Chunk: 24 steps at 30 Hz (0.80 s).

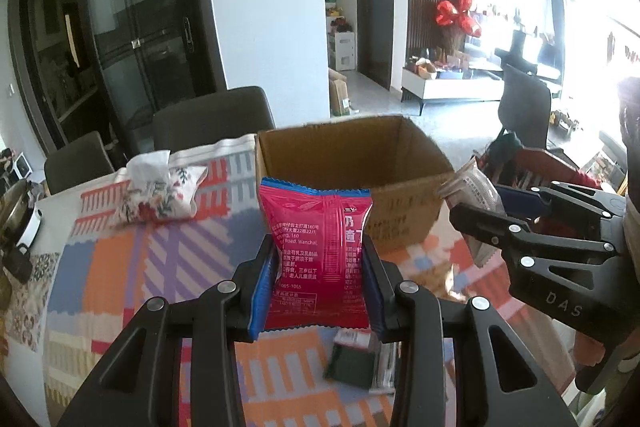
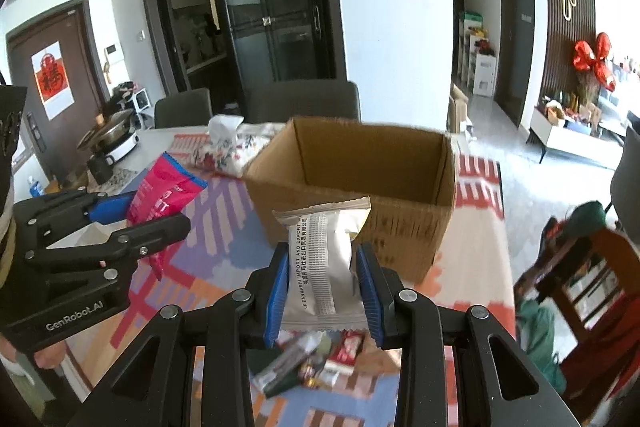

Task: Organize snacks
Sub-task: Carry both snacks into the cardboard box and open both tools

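Bright daylight fills a living room with dark glass doors at eleven o'clock and a white pillar at twelve. Nearer in, a patchwork tablecloth in orange, lilac and blue covers the table.

On that cloth, at twelve o'clock from both cameras, stands an open cardboard box, its inside bare as far as can be seen. A floral tissue pouch lies at its ten o'clock side, apart from it.

At six o'clock in the left wrist view, the left gripper pinches a pink snack packet between its blue pads, the packet upright and lifted clear of the cloth, in front of the box.

The right gripper likewise pinches a white snack packet with a printed seam down its middle, held upright short of the box's near wall.

Below the white packet, at six o'clock, a small heap of loose snacks lies on the cloth.

A red wooden chair stands at four o'clock in the right wrist view.
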Available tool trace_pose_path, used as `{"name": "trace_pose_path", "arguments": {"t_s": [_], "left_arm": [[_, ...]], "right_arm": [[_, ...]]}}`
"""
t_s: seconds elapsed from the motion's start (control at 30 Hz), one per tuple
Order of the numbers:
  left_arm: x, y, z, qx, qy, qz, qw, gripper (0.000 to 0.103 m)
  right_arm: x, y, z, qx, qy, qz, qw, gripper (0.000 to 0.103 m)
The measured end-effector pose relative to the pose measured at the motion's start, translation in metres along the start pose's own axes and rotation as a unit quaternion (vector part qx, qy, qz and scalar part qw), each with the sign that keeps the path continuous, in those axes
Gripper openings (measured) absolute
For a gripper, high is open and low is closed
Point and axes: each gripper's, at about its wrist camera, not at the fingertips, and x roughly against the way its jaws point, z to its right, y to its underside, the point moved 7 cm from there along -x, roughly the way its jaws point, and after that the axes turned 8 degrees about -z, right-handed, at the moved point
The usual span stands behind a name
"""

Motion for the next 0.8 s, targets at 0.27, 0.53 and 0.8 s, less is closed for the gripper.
{"name": "trace_pose_path", "arguments": {"t_s": [0.27, 0.53, 0.8], "left_arm": [[-0.033, -0.040, -0.005, 0.011, 0.009, -0.023, 0.9996, 0.039], [-0.071, -0.074, -0.014, 0.027, 0.002, -0.042, 0.9988, 0.039], [-0.103, -0.090, -0.014, 0.029, -0.010, -0.063, 0.9976, 0.039]], "right_arm": [[-0.014, -0.046, 0.023, 0.002, 0.002, 0.001, 1.000, 0.035], [-0.061, -0.074, 0.043, -0.012, -0.020, -0.047, 0.999, 0.035], [-0.090, -0.086, 0.057, -0.023, -0.013, -0.068, 0.997, 0.035]]}}
